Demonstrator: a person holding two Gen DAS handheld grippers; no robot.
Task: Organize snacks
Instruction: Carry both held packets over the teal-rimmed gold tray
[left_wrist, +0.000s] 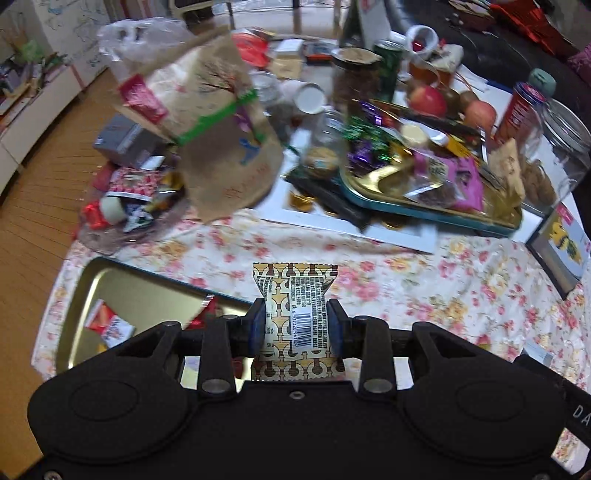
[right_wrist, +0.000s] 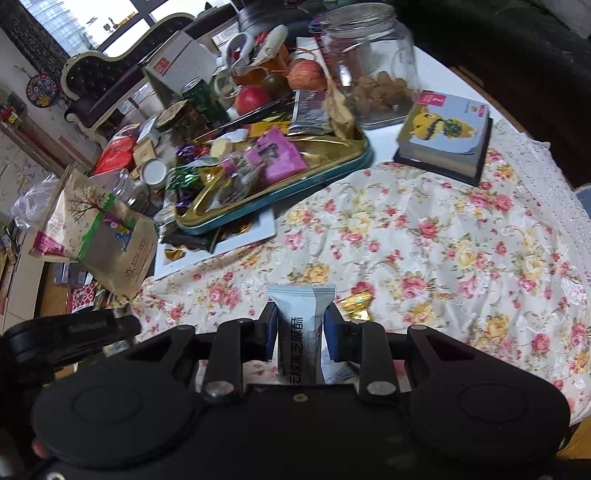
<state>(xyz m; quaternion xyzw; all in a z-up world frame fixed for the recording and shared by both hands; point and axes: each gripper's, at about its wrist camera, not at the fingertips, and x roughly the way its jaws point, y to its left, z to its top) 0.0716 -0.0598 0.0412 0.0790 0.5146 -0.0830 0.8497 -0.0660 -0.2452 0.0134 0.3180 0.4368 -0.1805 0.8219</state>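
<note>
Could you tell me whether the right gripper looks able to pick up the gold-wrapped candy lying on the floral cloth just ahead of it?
Probably not yet. The gold-wrapped candy lies unobstructed beside the right gripper, but its jaws are shut on a grey snack packet, which would have to be set down first.

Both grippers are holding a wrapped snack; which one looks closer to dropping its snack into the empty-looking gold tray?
Probably the left gripper. Its brown patterned snack packet is held just beside the gold metal tray. The right gripper, holding a pale grey snack packet, sees only floral tablecloth below.
</note>
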